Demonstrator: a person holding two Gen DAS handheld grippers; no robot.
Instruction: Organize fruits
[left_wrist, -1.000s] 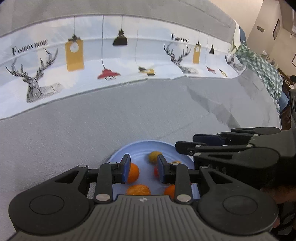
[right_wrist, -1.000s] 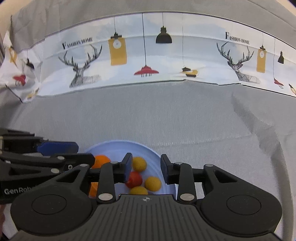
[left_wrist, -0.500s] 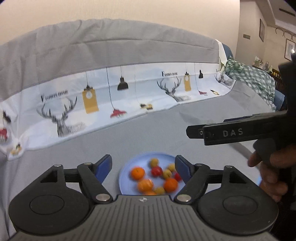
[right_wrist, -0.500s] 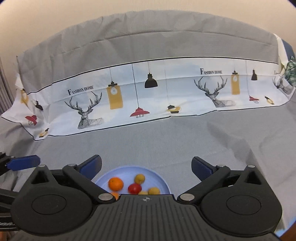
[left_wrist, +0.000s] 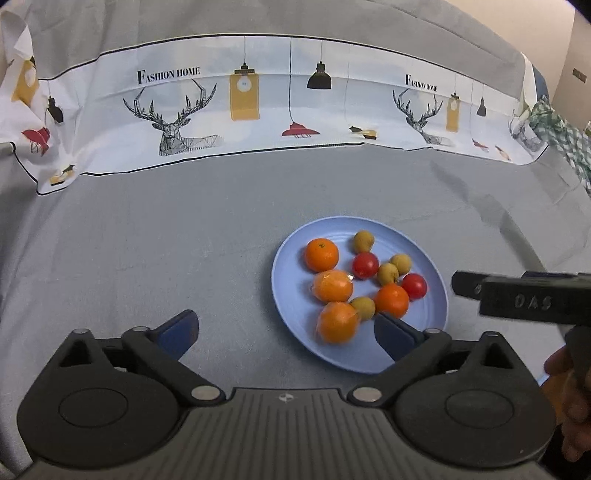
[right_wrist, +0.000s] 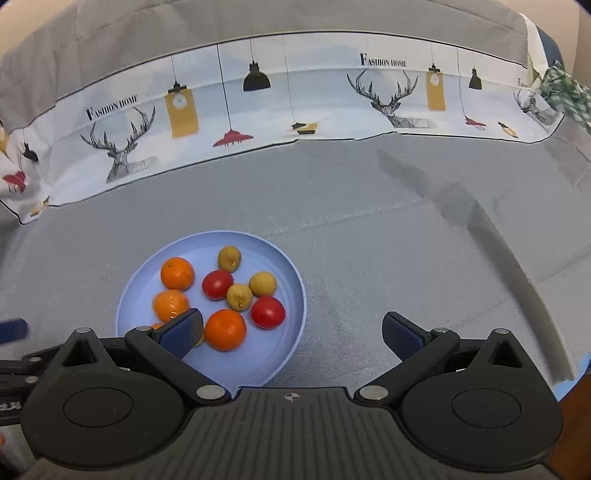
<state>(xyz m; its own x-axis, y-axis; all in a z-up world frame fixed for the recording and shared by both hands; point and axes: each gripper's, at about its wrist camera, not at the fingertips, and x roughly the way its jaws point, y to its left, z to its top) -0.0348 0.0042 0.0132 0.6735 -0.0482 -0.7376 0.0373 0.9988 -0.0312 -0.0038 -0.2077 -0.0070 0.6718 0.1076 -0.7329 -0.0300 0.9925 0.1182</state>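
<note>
Left gripper is pointing down at the grey cloth w/ jaws opening wide and nothing btwn them; its right pad is overlapping the blue plate at lower right of centre. Right gripper is tilting down likewise, jaws spread wide and empty, left pad covering part of the plate's fruits at lower left. In the left view, the right gripper is showing blurred and cut off at the right edge, a hand barely visible under it.
</note>
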